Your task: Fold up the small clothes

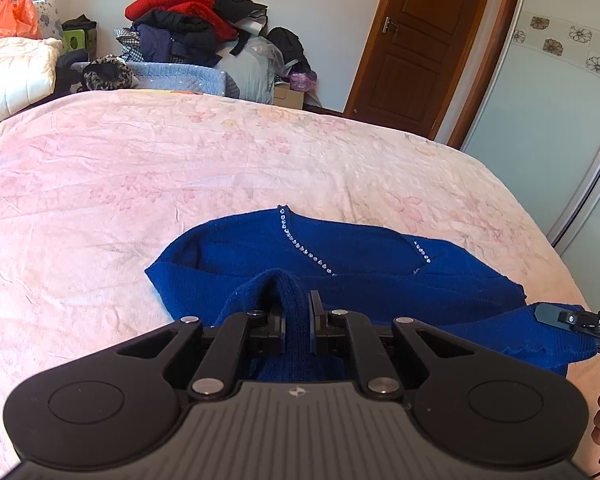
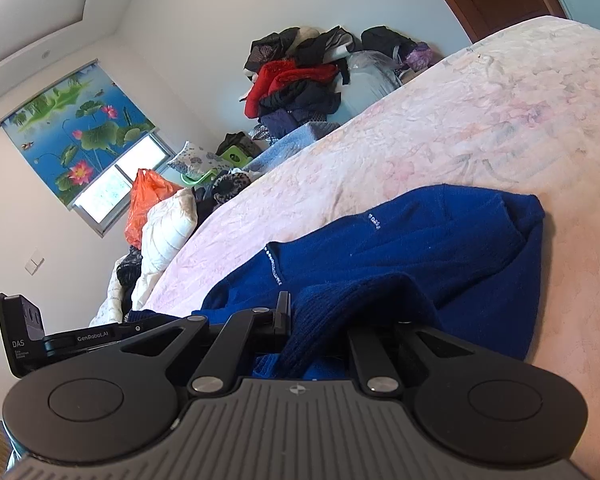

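Between both tongs (image 1: 298, 312): blue sweater's (image 1: 360, 248) hem.

— Count with me: one blue sweater (image 1: 340, 272) on one pink bed (image 1: 140, 168).
— Grippers?
— Two: left (image 1: 298, 320) and right (image 2: 312, 320).
— Back of the room?
— One clothes heap (image 1: 196, 20), one orange bag (image 1: 10, 16), one white quilt (image 1: 16, 76), one door (image 1: 424, 40), one lotus blind (image 2: 76, 128).

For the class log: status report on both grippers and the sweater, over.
Left gripper shut on the blue sweater. Right gripper shut on it too. Sweater partly folded on the pink bedspread. Nothing in the way.
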### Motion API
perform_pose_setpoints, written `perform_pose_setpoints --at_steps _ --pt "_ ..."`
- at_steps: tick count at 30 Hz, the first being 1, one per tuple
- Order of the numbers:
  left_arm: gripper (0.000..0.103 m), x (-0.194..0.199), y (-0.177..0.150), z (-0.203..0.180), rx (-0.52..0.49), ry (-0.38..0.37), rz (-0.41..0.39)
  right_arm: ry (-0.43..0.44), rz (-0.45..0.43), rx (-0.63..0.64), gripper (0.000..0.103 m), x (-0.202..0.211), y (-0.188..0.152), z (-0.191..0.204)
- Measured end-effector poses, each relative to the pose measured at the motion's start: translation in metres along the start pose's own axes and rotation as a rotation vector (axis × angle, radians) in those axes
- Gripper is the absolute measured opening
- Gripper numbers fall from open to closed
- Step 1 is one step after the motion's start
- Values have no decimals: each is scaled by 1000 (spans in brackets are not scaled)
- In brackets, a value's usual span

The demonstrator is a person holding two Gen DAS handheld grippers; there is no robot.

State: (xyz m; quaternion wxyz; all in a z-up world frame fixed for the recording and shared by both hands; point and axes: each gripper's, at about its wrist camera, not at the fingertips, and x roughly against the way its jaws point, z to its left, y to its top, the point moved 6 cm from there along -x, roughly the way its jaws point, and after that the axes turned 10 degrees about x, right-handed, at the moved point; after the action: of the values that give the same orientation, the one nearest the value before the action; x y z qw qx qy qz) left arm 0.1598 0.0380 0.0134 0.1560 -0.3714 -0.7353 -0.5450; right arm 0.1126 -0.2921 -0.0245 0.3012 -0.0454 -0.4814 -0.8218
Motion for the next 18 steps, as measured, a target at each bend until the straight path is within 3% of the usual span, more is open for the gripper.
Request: perform_pose_setpoints --at_steps 7,18 --pt "9 -13 21 10 118 -57 25 -2 -9 -34 12 -12 12 -7" --pt "9 -50 30 13 127 -6 33 0 7 -113 12 -42 24 -32"
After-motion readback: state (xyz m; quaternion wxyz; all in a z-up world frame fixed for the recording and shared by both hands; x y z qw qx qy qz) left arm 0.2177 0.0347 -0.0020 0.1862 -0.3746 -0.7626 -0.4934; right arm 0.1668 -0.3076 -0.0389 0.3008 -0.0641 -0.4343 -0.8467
